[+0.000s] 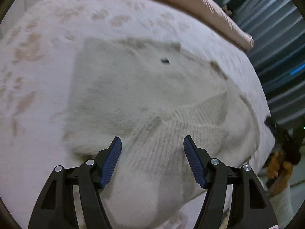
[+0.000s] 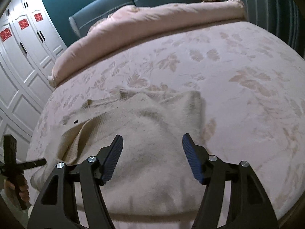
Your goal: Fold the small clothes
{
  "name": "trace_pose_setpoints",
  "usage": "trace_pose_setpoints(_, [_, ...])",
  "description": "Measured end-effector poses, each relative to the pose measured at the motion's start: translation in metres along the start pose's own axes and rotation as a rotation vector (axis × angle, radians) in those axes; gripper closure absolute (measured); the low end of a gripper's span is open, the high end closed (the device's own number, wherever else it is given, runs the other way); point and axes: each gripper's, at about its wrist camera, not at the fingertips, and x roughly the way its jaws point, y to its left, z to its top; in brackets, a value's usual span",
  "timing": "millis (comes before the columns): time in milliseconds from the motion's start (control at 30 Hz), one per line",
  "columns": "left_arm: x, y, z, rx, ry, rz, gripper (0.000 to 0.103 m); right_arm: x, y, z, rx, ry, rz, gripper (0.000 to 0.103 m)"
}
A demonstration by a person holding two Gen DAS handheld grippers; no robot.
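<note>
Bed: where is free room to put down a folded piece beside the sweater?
Free: the floral sheet to the right of the sweater, and the strip between the sweater and the rolled duvet. Crowded: the near left edge, where the ribbed hem bunches and the left gripper hovers, jaws open.

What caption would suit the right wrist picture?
Open right gripper poised over a cream sweater lying on a floral bedspread.
</note>
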Motion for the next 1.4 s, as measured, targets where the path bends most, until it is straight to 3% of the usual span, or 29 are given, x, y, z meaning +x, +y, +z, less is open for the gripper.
trace_pose_setpoints(100, [0.013,-0.006,0.001,0.050,0.029,0.013,0.069,0.024,0.008,0.014,-0.024,0.023,-0.021,0.040])
trace_pose_setpoints(133, [0.012,-0.007,0.003,0.061,0.030,0.002,0.091,0.032,0.009,0.018,-0.028,0.030,-0.030,0.040])
trace_pose_setpoints(167, [0.010,-0.009,0.003,0.069,0.027,-0.007,0.095,0.042,0.010,0.023,-0.032,0.043,-0.035,0.040])
trace_pose_setpoints(300, [-0.024,-0.019,0.014,0.109,-0.077,-0.027,0.098,0.080,0.014,0.036,-0.061,0.100,-0.073,0.044])
trace_pose_setpoints(367, [-0.043,-0.021,0.025,0.106,-0.140,-0.030,0.098,0.095,0.019,0.036,-0.103,0.159,-0.053,0.083])
trace_pose_setpoints(400, [-0.056,-0.020,0.036,0.093,-0.185,-0.031,0.098,0.096,0.022,0.036,-0.121,0.170,-0.042,0.097])
trace_pose_setpoints(433, [-0.066,-0.018,0.046,0.082,-0.221,-0.029,0.098,0.090,0.024,0.038,-0.127,0.154,-0.015,0.097])
trace_pose_setpoints(567, [-0.097,-0.009,0.095,0.026,-0.354,0.017,0.098,0.026,0.012,0.062,-0.015,-0.068,0.098,0.097])
trace_pose_setpoints(667, [-0.085,0.001,0.120,-0.008,-0.366,0.089,0.098,0.001,-0.017,0.071,0.093,-0.183,0.069,0.097])
trace_pose_setpoints(733, [-0.050,0.009,0.129,-0.024,-0.319,0.152,0.096,0.029,-0.033,0.067,0.081,-0.119,-0.046,0.097])
trace_pose_setpoints(800, [-0.004,0.021,0.130,-0.064,-0.210,0.214,0.095,0.079,-0.047,0.052,0.087,0.065,-0.108,0.096])
trace_pose_setpoints(833, [0.014,0.025,0.125,-0.089,-0.165,0.247,0.095,0.090,-0.047,0.045,0.068,0.116,-0.141,0.094])
trace_pose_setpoints(900, [0.018,0.026,0.109,-0.118,-0.174,0.214,0.095,0.074,-0.038,0.037,0.027,0.053,-0.157,0.086])
trace_pose_setpoints(933, [0.011,0.024,0.100,-0.124,-0.198,0.190,0.095,0.060,-0.036,0.035,0.029,0.022,-0.146,0.070])
trace_pose_setpoints(1000, [-0.013,0.022,0.080,-0.121,-0.244,0.151,0.082,0.033,-0.036,0.029,0.051,-0.014,-0.119,0.049])
trace_pose_setpoints(1033, [-0.023,0.022,0.072,-0.126,-0.260,0.142,0.058,0.019,-0.039,0.022,0.054,-0.028,-0.113,0.045])
trace_pose_setpoints(1067, [-0.034,0.023,0.062,-0.134,-0.281,0.144,0.043,0.008,-0.042,0.014,0.052,-0.026,-0.113,0.044])
trace_pose_setpoints(1133, [-0.054,0.027,0.036,-0.151,-0.320,0.178,0.037,0.001,-0.048,0.003,0.066,0.005,-0.116,0.038])
trace_pose_setpoints(1267, [-0.058,0.045,-0.005,-0.214,-0.271,0.205,0.031,-0.006,-0.057,-0.040,0.128,0.081,-0.135,0.035])
trace_pose_setpoints(1333, [-0.052,0.058,-0.023,-0.286,-0.245,0.196,0.031,-0.001,-0.059,-0.054,0.169,0.108,-0.122,0.033])
trace_pose_setpoints(1400, [-0.047,0.071,-0.036,-0.377,-0.234,0.137,0.031,0.005,-0.059,-0.065,0.226,0.141,-0.080,0.031])
